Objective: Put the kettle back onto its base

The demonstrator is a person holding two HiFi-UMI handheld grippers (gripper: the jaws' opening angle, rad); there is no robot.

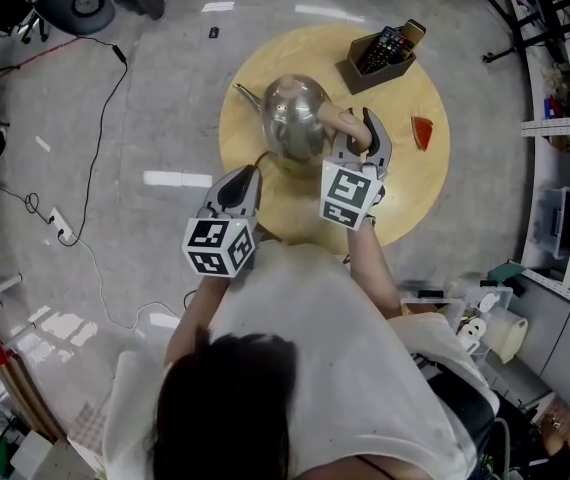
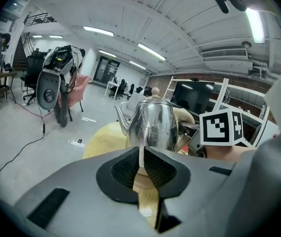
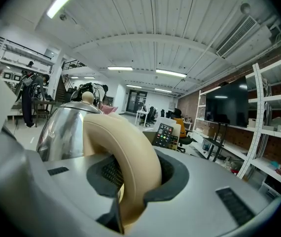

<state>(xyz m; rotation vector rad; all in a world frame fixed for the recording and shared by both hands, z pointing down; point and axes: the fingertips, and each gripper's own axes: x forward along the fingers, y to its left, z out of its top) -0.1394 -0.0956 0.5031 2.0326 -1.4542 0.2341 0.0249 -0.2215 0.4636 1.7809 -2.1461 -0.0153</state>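
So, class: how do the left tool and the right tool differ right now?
The right tool is clamped on the kettle's beige handle; the left tool is shut on nothing. The right tool reaches over the table; the left tool sits at its near edge. Both point toward the kettle.

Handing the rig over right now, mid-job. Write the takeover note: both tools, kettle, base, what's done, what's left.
Right tool: shut on the beige handle of the kettle.
Left tool: shut, empty, by the near edge of the round table, pointing at the kettle.
Kettle: upright over the table's middle; the base is hidden under it, so seating cannot be confirmed.
Done: kettle gripped.
Left: check it sits on the base, then release the handle.
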